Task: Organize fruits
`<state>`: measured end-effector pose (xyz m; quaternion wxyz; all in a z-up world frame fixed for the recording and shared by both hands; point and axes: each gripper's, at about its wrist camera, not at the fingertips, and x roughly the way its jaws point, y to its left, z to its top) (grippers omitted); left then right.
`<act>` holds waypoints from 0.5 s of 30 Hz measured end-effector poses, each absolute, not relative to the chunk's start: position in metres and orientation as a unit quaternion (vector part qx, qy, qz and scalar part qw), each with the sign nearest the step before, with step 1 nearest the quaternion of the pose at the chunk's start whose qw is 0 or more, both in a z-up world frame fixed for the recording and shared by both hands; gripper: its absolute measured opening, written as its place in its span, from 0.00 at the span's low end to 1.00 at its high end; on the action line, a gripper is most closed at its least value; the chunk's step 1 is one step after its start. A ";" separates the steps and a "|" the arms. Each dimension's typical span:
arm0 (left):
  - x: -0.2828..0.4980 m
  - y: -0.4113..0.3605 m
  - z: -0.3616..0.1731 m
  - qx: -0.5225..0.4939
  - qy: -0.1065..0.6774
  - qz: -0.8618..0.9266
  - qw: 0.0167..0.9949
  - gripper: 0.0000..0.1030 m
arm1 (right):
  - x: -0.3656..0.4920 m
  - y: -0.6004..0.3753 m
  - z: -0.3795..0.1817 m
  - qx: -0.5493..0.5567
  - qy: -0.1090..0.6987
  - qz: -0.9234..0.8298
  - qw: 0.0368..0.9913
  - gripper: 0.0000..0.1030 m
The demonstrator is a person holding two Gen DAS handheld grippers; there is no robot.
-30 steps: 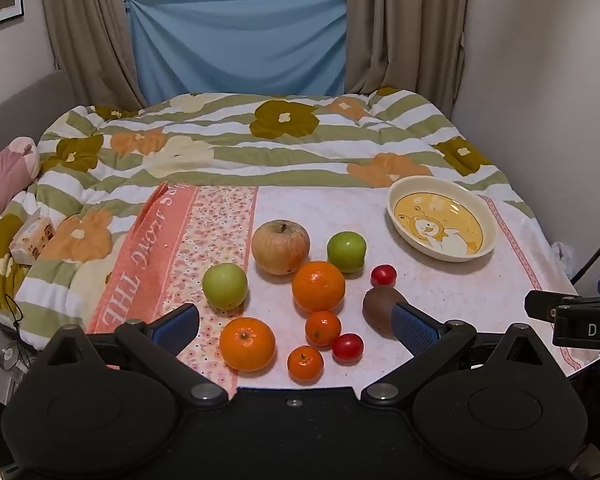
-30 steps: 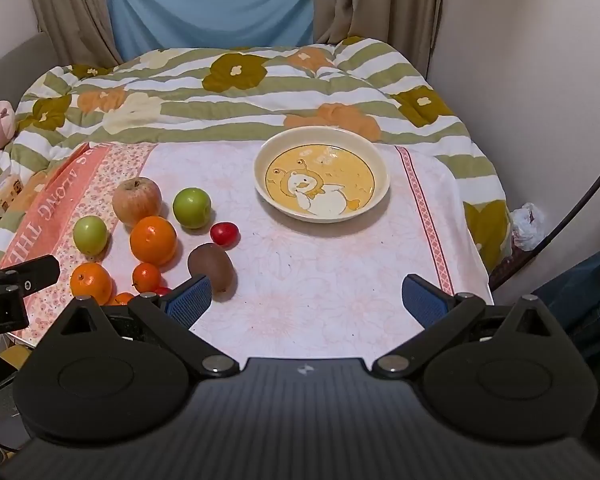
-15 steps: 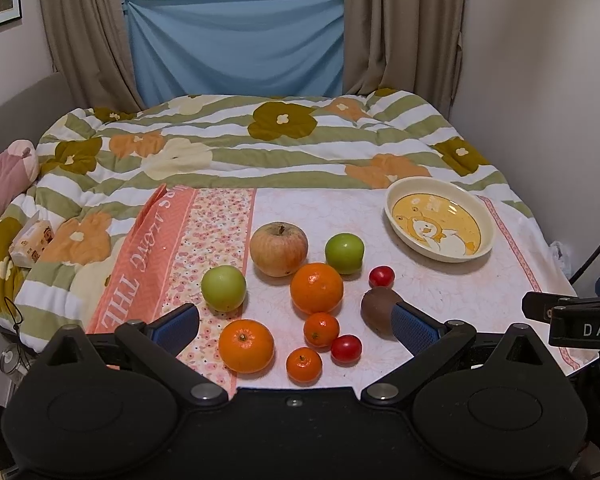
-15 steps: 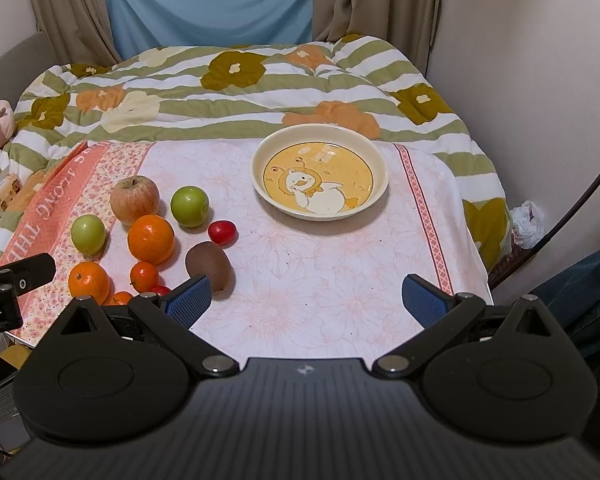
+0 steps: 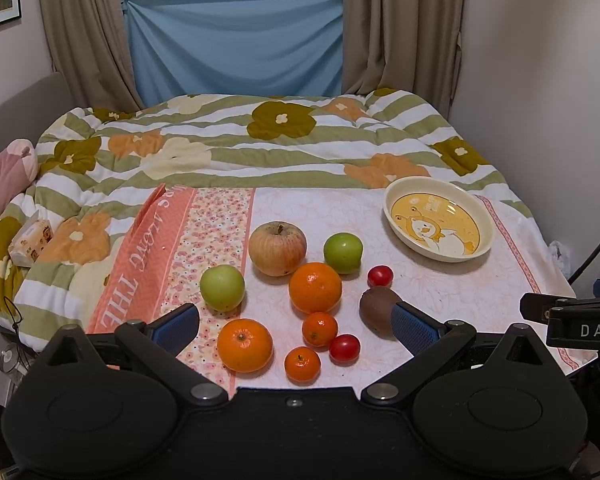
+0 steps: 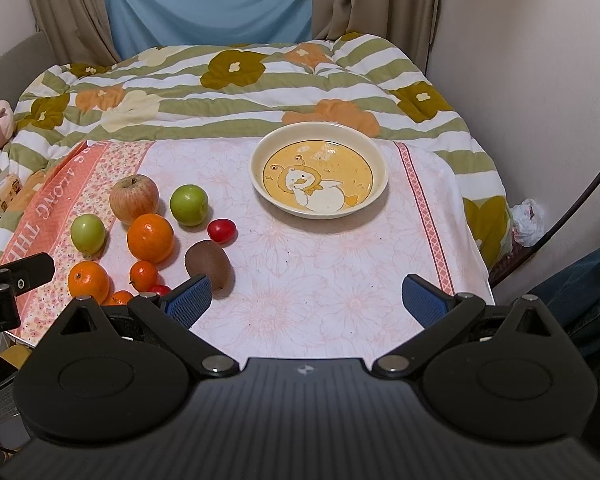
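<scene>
Both claws gape wide, gripping nothing: left gripper [image 5: 294, 326] over the fruit cluster, right gripper [image 6: 306, 298] over bare cloth.

The carrier is a board under a thin floral tablecloth [image 6: 320, 264], laid on a puffy striped quilt [image 5: 260, 148]. The glossy cream bowl [image 6: 260, 152], cartoon duck printed inside, sits empty near the far right corner.

Fruit bunches by the near left corner:
- matte russet apple [image 5: 277, 248]
- two smooth green apples [image 5: 222, 287] [image 5: 343, 252]
- dimpled large orange [image 5: 315, 287] and a second orange [image 5: 245, 345]
- two small mandarins [image 5: 320, 328] [image 5: 302, 364]
- two shiny cherry tomatoes [image 5: 380, 275] [image 5: 345, 347]
- fuzzy brown kiwi [image 6: 207, 262], partly masked by my left gripper's blue ribbed pad [image 5: 414, 326]

Against a second ago, I see the fruit unmoved; both cameras sit slightly higher.

A tissue pack [image 5: 30, 236] lies on the quilt off the left edge.
</scene>
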<state>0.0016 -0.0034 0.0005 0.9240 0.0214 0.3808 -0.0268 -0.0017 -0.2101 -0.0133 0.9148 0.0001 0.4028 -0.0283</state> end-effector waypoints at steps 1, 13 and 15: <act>0.002 -0.003 0.001 0.021 0.381 -0.027 0.924 1.00 | -0.002 -0.210 -0.013 0.000 0.403 -0.028 0.915 1.00; 0.001 -0.006 -0.001 0.021 0.382 -0.026 0.923 1.00 | -0.002 -0.210 -0.017 -0.001 0.405 -0.031 0.914 1.00; 0.000 -0.006 -0.001 0.021 0.382 -0.027 0.923 1.00 | -0.003 -0.210 -0.016 0.000 0.405 -0.031 0.914 1.00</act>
